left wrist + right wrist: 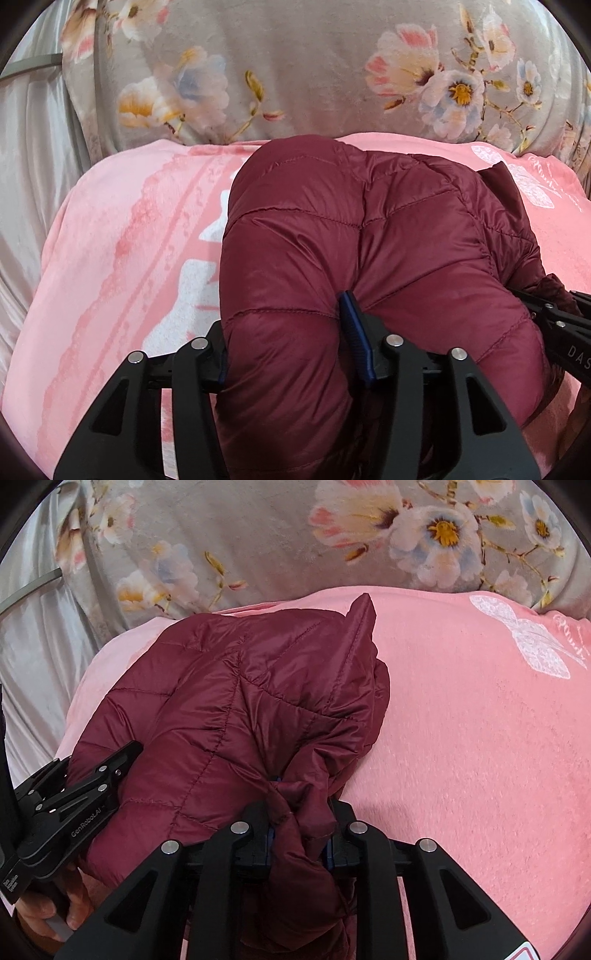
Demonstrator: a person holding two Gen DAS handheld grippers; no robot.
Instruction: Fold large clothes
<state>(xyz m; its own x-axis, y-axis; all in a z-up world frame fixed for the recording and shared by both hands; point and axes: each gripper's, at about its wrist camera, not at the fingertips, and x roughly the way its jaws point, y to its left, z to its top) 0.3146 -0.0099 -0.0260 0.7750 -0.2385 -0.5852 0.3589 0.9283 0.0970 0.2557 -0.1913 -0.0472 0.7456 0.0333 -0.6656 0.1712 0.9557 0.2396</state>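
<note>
A maroon quilted puffer jacket (362, 236) lies bunched on a pink blanket (122, 258). My left gripper (291, 354) is shut on a thick fold of the jacket, its blue pads pressing the padding from both sides. My right gripper (301, 834) is shut on a gathered, twisted bunch of the same jacket (236, 709) at its near right edge. The left gripper shows at the left of the right wrist view (92, 775), and the right gripper shows at the right edge of the left wrist view (554, 314). Both hold the jacket's near side.
The pink blanket (461, 738) has a white print at the far right (524, 642). Behind it lies a grey floral cover (295, 74). Pale satin fabric (33, 177) hangs at the left. A hand shows at the lower left (48, 912).
</note>
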